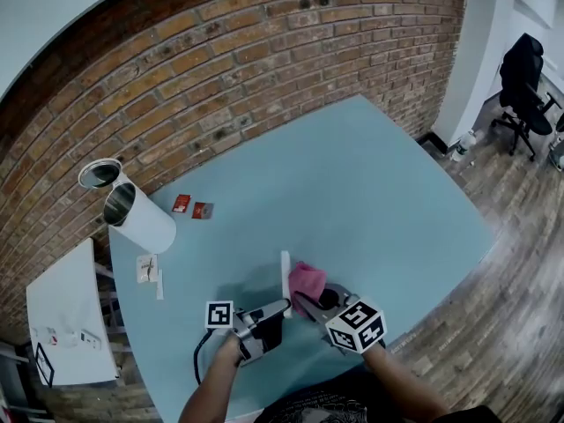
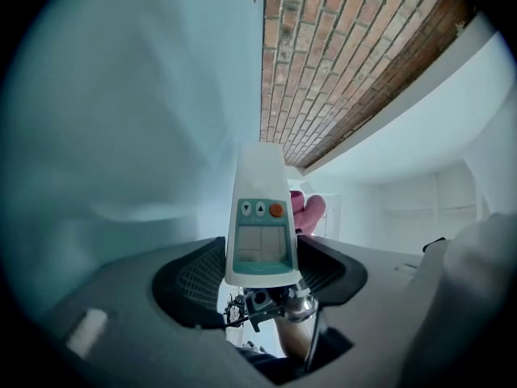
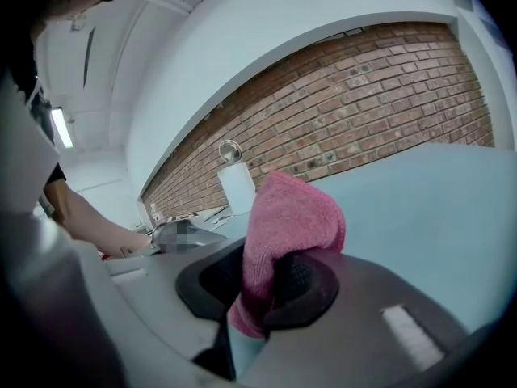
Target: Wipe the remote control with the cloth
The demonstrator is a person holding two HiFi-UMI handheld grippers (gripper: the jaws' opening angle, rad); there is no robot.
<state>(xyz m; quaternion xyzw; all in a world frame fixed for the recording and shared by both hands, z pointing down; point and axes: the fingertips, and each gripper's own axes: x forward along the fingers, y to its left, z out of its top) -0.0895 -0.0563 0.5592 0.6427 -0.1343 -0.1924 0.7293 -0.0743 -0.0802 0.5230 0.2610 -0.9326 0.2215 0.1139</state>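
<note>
From the head view the remote control (image 2: 260, 217) is only a thin white sliver, edge on. My left claw (image 2: 262, 269) has its jaws closed on the lower end, so that end is buried between the pads. The remote stands upright over the near edge of the table (image 1: 370, 174), buttons facing me. It hides most of the pink cloth (image 3: 287, 225), which sits just beside it. My right claw (image 3: 271, 285) is pinched tight on a fold of that cloth, with a tail hanging below the pads.

Near the table's left edge a white tube (image 1: 141, 220) lies on its side; its open mouth is dark and I cannot tell what is inside. Two small red packets (image 1: 192, 207) lie just beside it.
</note>
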